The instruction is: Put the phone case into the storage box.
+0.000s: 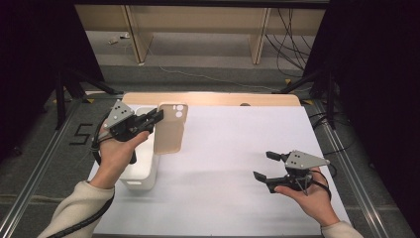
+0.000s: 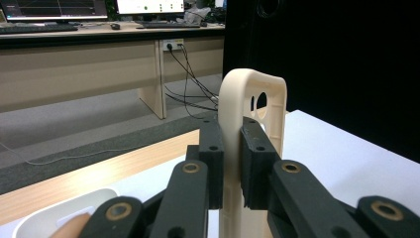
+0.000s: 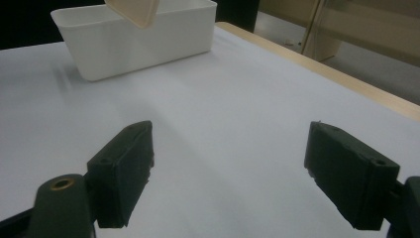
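The left gripper (image 1: 157, 117) was clamped on the rim of a beige phone case (image 1: 170, 129), carrying it in the air just right of the white bin (image 1: 141, 173) at the table's left side. The step in hand looked like a carry toward that bin; the next move likely called for shifting the case left over the opening before letting go. The left hand (image 1: 116, 148) reached forward, jaws level. The right gripper (image 1: 265, 166) rested spread and empty, near right.

hand-held gripper (image 3: 228, 173) jaws apart | white bin (image 3: 148, 42) ahead | beige case (image 3: 132, 12) above
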Demonstrator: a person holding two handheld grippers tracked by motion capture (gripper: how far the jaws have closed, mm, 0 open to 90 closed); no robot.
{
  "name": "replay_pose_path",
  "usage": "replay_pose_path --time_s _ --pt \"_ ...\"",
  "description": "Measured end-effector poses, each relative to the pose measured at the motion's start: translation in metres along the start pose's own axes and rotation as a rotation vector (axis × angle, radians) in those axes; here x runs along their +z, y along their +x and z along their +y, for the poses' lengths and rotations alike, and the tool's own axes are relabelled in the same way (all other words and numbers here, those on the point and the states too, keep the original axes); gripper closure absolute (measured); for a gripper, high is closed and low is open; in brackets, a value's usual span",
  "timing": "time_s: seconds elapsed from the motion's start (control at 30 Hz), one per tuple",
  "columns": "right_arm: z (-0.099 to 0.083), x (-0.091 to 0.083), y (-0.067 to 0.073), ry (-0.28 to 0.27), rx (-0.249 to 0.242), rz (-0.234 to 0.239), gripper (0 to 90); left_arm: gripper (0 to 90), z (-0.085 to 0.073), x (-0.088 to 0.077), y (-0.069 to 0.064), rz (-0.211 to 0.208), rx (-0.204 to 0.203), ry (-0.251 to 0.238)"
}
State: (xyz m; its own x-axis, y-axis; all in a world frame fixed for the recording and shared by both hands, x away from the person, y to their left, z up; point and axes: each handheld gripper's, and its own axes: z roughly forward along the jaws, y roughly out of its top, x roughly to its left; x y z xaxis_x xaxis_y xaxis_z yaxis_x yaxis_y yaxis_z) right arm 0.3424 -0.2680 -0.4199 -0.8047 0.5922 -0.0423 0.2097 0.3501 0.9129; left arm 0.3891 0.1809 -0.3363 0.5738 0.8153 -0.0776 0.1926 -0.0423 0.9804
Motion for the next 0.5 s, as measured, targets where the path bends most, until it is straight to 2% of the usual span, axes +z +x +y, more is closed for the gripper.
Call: replay_pose_path --time_s 0.5 --pt "-0.0003 0.0004 0.0002 0.005 0.001 0.002 20.5 81.4 0.003 -0.002 0.0081 0.007 0.003 0.002"
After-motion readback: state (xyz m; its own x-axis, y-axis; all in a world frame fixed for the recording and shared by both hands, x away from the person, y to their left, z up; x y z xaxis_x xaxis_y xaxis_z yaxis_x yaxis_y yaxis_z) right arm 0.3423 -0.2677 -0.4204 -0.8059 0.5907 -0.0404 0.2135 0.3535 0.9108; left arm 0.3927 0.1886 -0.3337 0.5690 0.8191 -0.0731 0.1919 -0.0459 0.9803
